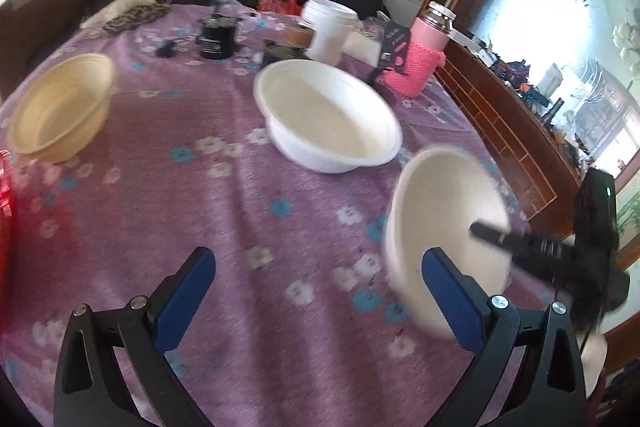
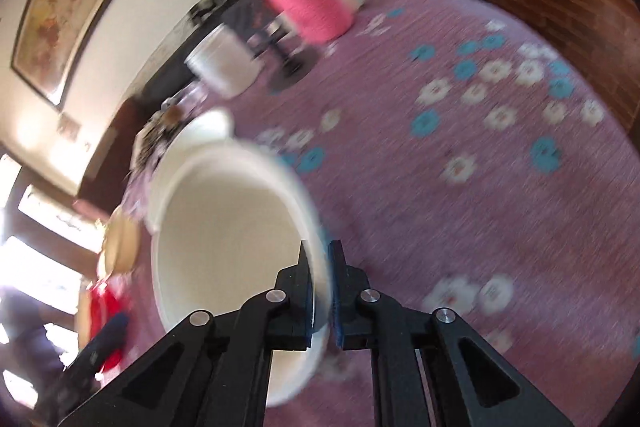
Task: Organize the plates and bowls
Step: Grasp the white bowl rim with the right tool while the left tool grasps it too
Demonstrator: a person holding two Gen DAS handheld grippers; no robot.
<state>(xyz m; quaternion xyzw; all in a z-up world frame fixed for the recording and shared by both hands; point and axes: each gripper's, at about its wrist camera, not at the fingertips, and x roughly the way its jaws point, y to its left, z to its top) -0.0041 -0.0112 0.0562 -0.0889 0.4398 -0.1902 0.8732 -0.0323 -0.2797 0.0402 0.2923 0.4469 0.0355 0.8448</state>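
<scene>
White bowl [image 2: 224, 247] tilted, rim pinched in right claw [image 2: 320, 291] — left claw [image 1: 320, 303] spread wide, label writing unreadable.

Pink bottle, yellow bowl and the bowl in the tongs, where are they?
pink bottle [image 1: 416, 67], left wrist view, on its knitted cover.
yellow bowl [image 1: 60, 111], left wrist view, on its inside.
held bowl [image 2: 224, 239], right wrist view, on its inside.

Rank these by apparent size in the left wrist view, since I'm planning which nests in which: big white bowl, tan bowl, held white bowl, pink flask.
1. big white bowl, widest.
2. held white bowl, tilted and nearest the camera, so its rank is unsure.
3. tan bowl, perhaps similar.
4. pink flask, smallest, but farthest.
</scene>
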